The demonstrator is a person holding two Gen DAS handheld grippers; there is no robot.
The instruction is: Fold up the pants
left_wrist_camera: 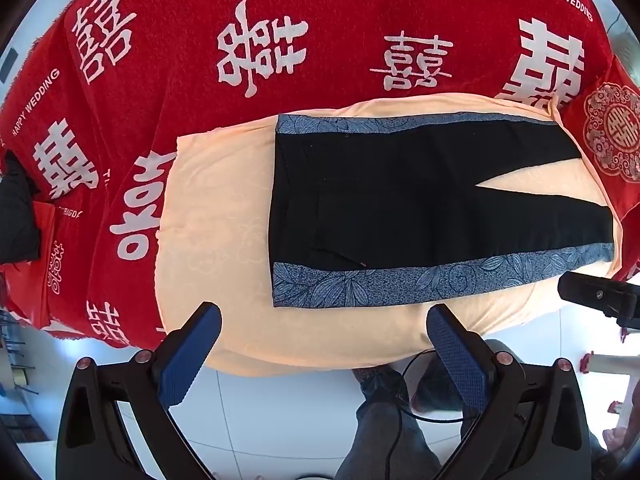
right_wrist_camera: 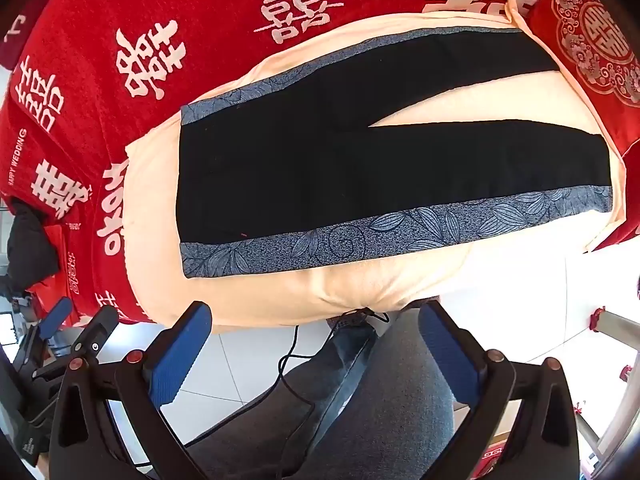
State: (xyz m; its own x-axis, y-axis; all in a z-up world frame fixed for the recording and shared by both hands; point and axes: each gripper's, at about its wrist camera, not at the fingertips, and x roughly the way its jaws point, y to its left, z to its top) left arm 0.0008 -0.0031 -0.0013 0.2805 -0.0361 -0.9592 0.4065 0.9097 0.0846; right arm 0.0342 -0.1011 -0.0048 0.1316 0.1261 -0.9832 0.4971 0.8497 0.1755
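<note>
Black pants (left_wrist_camera: 400,204) with blue leaf-patterned side stripes lie flat on a peach cloth (left_wrist_camera: 216,216), waistband to the left and both legs spread to the right. They also show in the right wrist view (right_wrist_camera: 320,168). My left gripper (left_wrist_camera: 324,320) is open and empty, held above the near edge of the peach cloth, just short of the near stripe. My right gripper (right_wrist_camera: 316,316) is open and empty, off the near edge of the cloth, over the floor and the person's legs. Part of the right gripper (left_wrist_camera: 600,294) shows at the right edge of the left wrist view.
A red wedding-print cover (left_wrist_camera: 280,40) with white characters lies under the peach cloth (right_wrist_camera: 280,292). A red patterned cushion (right_wrist_camera: 592,40) sits at the far right. A dark bundle (left_wrist_camera: 16,216) lies at the left. A black cable (right_wrist_camera: 292,360) hangs over the white tiled floor (right_wrist_camera: 240,360).
</note>
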